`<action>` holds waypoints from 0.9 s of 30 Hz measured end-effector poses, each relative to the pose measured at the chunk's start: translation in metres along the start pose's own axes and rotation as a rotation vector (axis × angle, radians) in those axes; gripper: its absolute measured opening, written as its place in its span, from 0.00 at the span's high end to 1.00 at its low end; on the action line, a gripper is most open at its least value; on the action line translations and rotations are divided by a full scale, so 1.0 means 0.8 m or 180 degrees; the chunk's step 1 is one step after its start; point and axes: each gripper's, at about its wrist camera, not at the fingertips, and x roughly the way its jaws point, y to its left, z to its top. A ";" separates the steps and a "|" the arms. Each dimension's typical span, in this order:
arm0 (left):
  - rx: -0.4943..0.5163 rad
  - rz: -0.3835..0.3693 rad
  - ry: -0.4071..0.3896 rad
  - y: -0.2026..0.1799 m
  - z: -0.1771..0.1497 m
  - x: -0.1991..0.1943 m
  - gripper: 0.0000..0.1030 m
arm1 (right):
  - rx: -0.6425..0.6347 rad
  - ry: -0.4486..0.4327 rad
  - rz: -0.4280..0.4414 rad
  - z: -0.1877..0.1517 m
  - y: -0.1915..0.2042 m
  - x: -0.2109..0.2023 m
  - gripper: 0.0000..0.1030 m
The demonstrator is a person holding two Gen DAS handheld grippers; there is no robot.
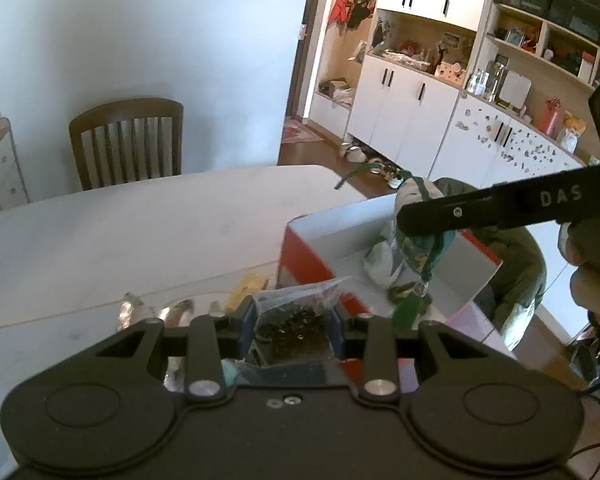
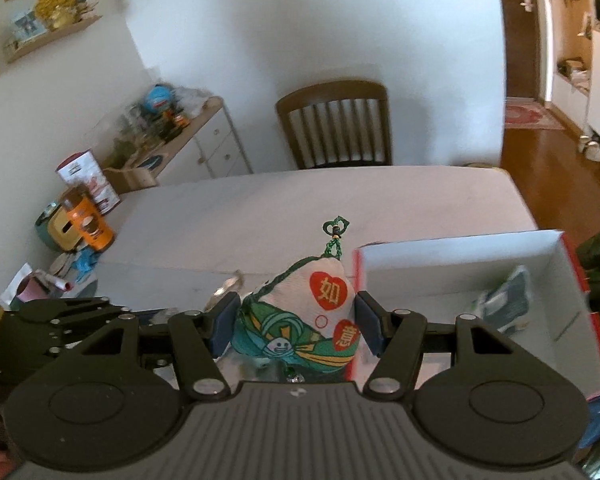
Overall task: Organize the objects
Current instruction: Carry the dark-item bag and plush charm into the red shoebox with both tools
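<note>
Right wrist view: white-and-green sachet (image 2: pixel 304 312) pinched in right gripper (image 2: pixel 296 320), just left of red-and-white box (image 2: pixel 452 252). Left wrist view: clear bag of dark bits (image 1: pixel 296 312) clamped in left gripper (image 1: pixel 294 322), above white table (image 1: pixel 140 220).

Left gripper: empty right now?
No. The left gripper is shut on a clear bag of dark bits, pinched between its two blue pads above the table.

Both wrist views look close across the table (image 1: pixel 140 220), sharing the box (image 2: pixel 460 264).
</note>
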 end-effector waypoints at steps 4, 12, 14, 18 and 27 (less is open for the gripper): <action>0.0012 -0.0009 -0.0027 -0.016 0.015 0.011 0.66 | 0.0051 -0.0048 -0.0093 0.006 -0.033 -0.009 0.40; 0.0061 -0.0053 -0.0018 -0.047 0.038 0.046 0.66 | 0.0131 -0.0087 -0.0233 0.013 -0.090 -0.015 0.40; 0.0072 -0.0063 -0.0004 -0.054 0.047 0.056 0.66 | 0.0133 -0.0076 -0.0266 0.011 -0.104 -0.014 0.40; 0.0130 -0.0054 0.0033 -0.071 0.057 0.081 0.66 | 0.0140 -0.0029 -0.0335 0.007 -0.133 -0.009 0.40; 0.0219 0.0039 0.0186 -0.103 0.072 0.154 0.66 | 0.0104 0.0211 -0.0579 -0.018 -0.195 0.020 0.40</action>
